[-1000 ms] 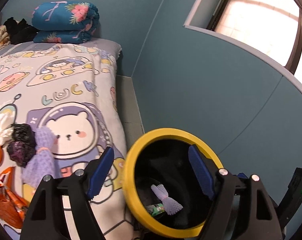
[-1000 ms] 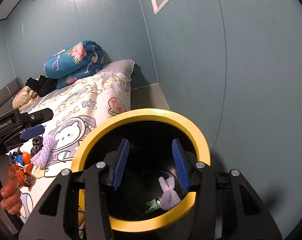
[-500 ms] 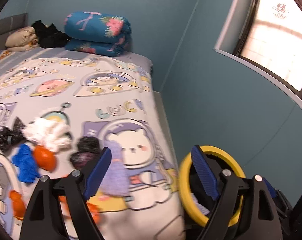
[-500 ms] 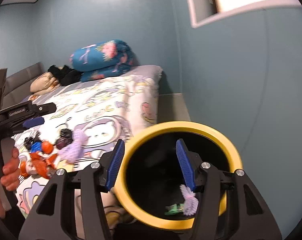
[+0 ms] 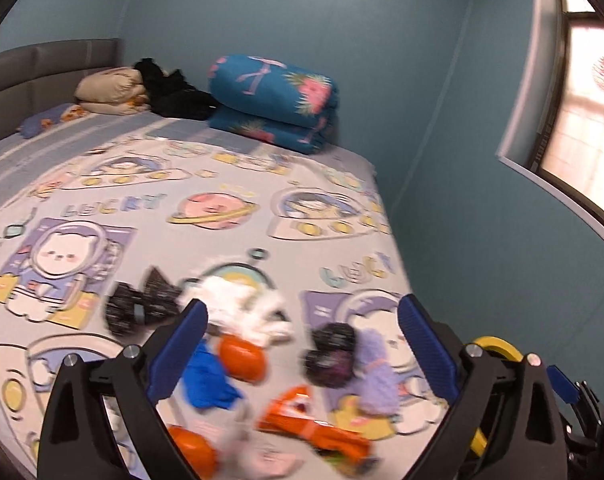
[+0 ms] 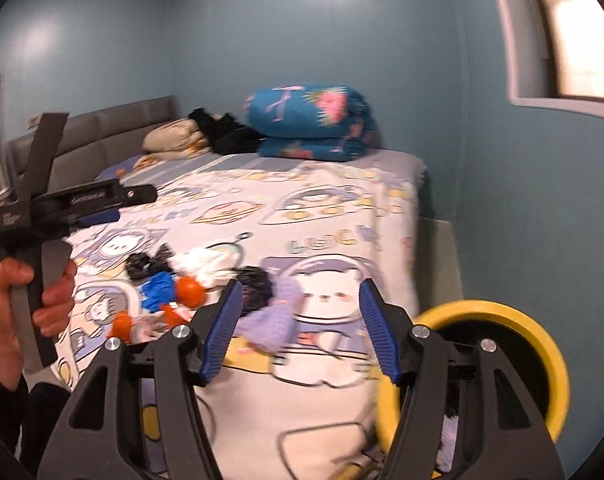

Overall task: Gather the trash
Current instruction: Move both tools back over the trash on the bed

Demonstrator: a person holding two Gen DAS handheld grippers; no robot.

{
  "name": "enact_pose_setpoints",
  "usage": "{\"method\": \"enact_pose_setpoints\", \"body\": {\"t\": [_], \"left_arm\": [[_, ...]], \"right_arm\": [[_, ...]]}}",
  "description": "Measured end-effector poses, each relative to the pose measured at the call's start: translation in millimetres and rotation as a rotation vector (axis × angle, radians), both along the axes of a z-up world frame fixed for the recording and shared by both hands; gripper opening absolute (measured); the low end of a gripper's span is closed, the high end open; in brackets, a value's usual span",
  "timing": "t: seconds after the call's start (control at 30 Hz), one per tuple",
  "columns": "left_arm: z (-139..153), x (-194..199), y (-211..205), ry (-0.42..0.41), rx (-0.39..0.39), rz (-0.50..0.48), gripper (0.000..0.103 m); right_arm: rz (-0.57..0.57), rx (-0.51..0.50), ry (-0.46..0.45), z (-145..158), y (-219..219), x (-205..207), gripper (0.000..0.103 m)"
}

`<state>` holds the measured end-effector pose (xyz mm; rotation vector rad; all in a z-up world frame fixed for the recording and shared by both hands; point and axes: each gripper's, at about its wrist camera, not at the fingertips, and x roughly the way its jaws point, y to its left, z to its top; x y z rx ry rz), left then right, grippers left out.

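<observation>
- On the bed (image 5: 230, 184), over a cartoon-print sheet: a loose cluster of trash lying toward the near edge, on the side nearest the bin.
- Cluster contents, left wrist view: white crumpled tissue (image 5: 242, 312); two orange pieces (image 5: 242, 360); blue scrap (image 5: 208, 384); orange wrapper (image 5: 314, 428); two dark netted wads (image 5: 330, 352) and (image 5: 138, 308); lilac foam net (image 5: 376, 376).
- Bin (image 6: 514, 320): yellow-rimmed, dark inside, standing on the floor between bed edge and blue wall; only a sliver of the rim shows in the left view.
- Left tongs (image 5: 302, 356): jaws opening, spread wide, nothing between the pads; they frame the middle of the cluster, with tissue, orange pieces and one dark wad directly ahead and below.
- Right tongs (image 6: 300, 328): jaws opening, about half spread, empty; the lilac foam net (image 6: 270, 320) lies just ahead at the left pad, a dark wad (image 6: 258, 284) beside it.
- Deciding relation, as a judgement: the lilac net runs lengthwise roughly toward the bed edge and is the piece closest to the bin, so the right tongs are better placed for it; the left tongs are nearer the tissue and orange pieces.
- Caution: both views are motion-blurred, so exact contacts among the pieces cannot be told.
</observation>
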<state>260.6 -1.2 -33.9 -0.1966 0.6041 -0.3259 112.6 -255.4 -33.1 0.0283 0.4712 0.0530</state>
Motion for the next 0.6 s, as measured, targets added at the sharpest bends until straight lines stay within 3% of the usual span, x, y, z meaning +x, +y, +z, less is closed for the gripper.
{"method": "enact_pose_setpoints", "body": {"t": [0.3, 0.6], "left_arm": [[-34.2, 42.7, 78.7, 0.042, 0.01, 0.128, 0.094], [-73.7, 67.5, 120.0, 0.061, 0.025, 0.17, 0.094]], "right_arm": [[0.152, -0.011, 0.029, -23.2, 56.0, 43.7, 0.059], [0.219, 0.013, 0.061, -50.9, 83.5, 64.5, 0.06]]}}
